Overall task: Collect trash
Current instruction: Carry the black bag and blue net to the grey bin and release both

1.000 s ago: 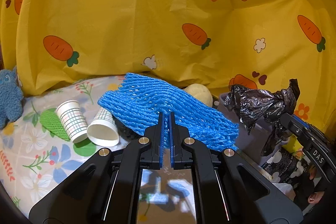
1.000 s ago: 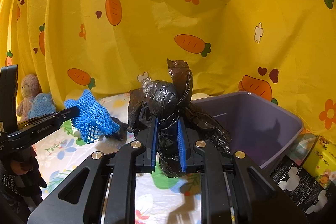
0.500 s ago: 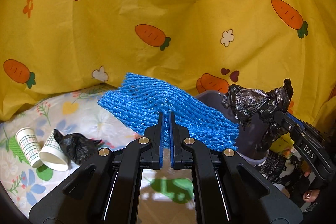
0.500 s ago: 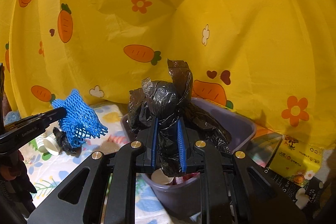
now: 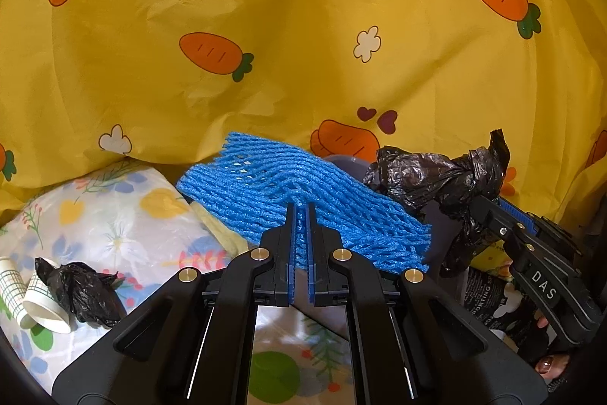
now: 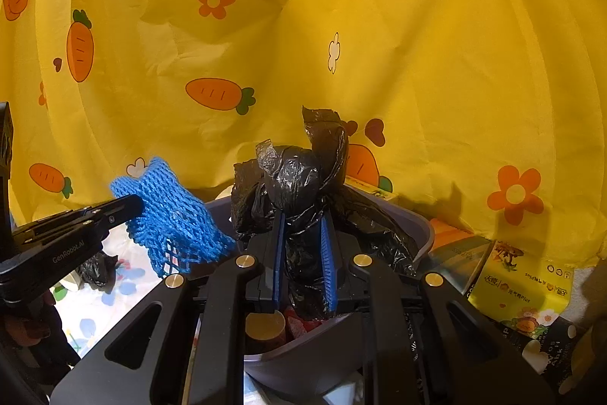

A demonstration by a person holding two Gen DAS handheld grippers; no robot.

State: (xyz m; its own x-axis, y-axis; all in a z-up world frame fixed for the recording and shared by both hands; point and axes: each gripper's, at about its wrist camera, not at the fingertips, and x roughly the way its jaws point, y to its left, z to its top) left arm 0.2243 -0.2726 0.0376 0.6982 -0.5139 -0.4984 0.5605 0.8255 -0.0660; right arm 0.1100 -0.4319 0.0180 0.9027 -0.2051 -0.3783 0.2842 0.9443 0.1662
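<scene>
Holding trash over the purple bin [image 6: 425, 234], the right tool [image 6: 303, 253] pinches a black bag [image 6: 299, 185] and the left tool [image 5: 300, 245] pinches blue net [image 5: 303, 192], while paper cups [image 5: 41, 306] and another black bag [image 5: 81, 291] wait on the table's [image 5: 114, 222] left edge.

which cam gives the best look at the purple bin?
Right wrist. The right gripper holds the black bag directly over the purple bin, showing its near rim and trash inside. Left wrist shows only a sliver of rim behind the blue foam net.
</scene>
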